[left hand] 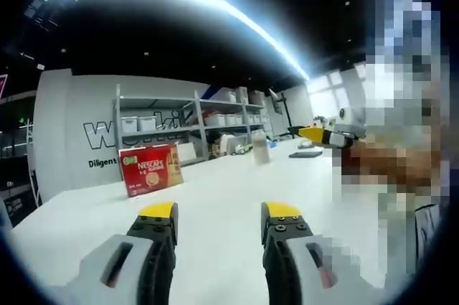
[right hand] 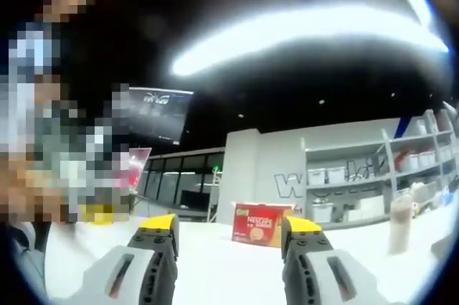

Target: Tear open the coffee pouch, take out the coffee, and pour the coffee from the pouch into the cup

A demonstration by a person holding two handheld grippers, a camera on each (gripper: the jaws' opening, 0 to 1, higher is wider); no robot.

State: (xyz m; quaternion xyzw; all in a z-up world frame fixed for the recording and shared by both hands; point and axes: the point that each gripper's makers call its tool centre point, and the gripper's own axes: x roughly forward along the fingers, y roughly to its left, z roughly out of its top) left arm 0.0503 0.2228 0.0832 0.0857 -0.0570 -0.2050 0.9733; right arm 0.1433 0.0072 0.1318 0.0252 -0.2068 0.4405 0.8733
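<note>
Nothing's been grabbed yet. Both tools hover over the white counter (left hand: 215,212) with their fingers spread apart and nothing between them.

In the left gripper view, the left gripper (left hand: 219,213) points at the red Nescafe box (left hand: 149,169), which sits at about 11 o'clock from the fingertips, well apart, standing on the counter with its long side running left to right. The cup (left hand: 260,146) is a tall, pale, see-through one farther back at roughly 1 o'clock; can't tell if anything's in it. The other tool's yellow tip pokes in from 3 o'clock.

In the right gripper view, the right gripper (right hand: 229,226) has the box almost dead ahead, just a hair toward 1 o'clock and framed between its fingers, with the cup off at 3 o'clock.

My guess is the right one has the straighter line to the box and the left the better line to the cup. The box looks closed, and I can't spot a loose pouch anywhere. Background is shelves (left hand: 215,115) with storage bins.
</note>
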